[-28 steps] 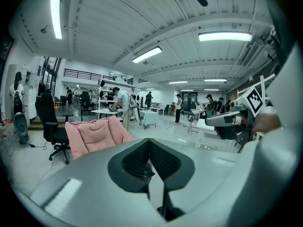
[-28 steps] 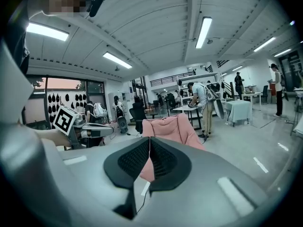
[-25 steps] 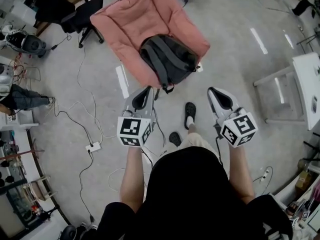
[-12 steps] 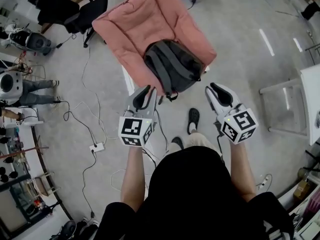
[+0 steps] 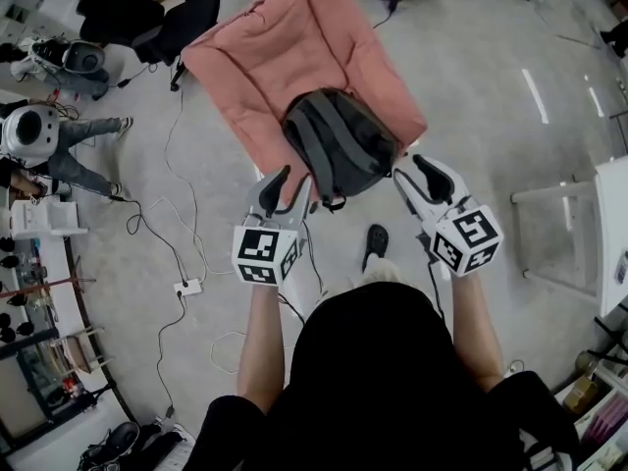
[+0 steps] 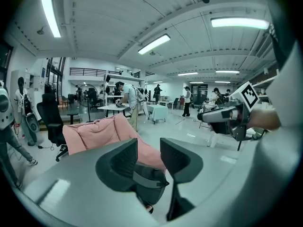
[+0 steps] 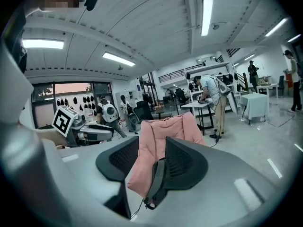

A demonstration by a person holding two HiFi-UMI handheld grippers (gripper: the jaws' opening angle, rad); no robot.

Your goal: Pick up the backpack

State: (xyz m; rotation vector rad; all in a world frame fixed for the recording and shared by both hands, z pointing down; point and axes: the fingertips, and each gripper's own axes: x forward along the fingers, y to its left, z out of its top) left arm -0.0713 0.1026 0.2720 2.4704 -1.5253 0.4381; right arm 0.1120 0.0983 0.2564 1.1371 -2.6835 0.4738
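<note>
Backpack (image 5: pixel 339 145), dark grey/black, lies strap-side up on the pink chair (image 5: pixel 265 57). It's at the seat's front edge, the edge nearest me, w/ its bottom end and a loose strap hanging over that edge. The rest of the seat and the backrest behind it are bare pink padding.

My L gripper (image 5: pixel 283 179) sits just off the pack's near-left corner, and my R gripper (image 5: pixel 412 172) just off its near-right corner. Both point fwd and a bit down. Can't tell from the head view if either tip touches the fabric.

In the L gripper view the L gripper (image 6: pixel 149 160) is released: jaws apart, just been opening, nothing gripped. The backpack (image 6: pixel 150 183) only shows thru the gap, farther out.

In the R gripper view the R gripper (image 7: pixel 151 160) is released too, jaws wider and just been opening. The pack strap (image 7: pixel 156 181) and pink chair (image 7: pixel 165 136) show thru the gap w/o pad contact.

Around this, the chair stands on grey floor (image 5: pixel 471 86). A black office chair (image 5: pixel 186 18) is beyond its left corner, a power strip (image 5: pixel 186 287) w/ cables lies on the floor to the left, and a white table (image 5: pixel 616 224) is at the far right. My shoe (image 5: pixel 375 241) is below the pack.
</note>
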